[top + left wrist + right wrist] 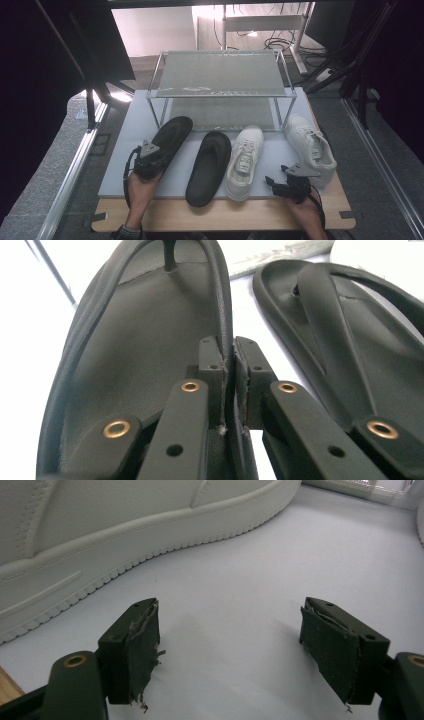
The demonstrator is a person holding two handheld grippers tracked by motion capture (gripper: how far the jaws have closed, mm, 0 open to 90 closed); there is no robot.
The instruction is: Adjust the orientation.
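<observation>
**High view: four shoes in a row before the wire rack**

Landmark: wire rack [220, 85] at the far side of the grey mat [125, 150] on the worktop. In front of it, left to right: black flip-flop [170, 140], second black flip-flop [210, 167], white sneaker [245, 160], second white sneaker [312, 147].

Left gripper [229, 385]: jaws pinched tight on the right edge of the leftmost flip-flop.

Right gripper [230, 650]: jaws spread wide, nothing between them, low over the mat beside a white sneaker's sole.

You had a wooden table [220, 216] with a grey mat [135, 135] on top. On the mat: wire rack [220, 82], black sandal [208, 167], two white sneakers [244, 162].
</observation>
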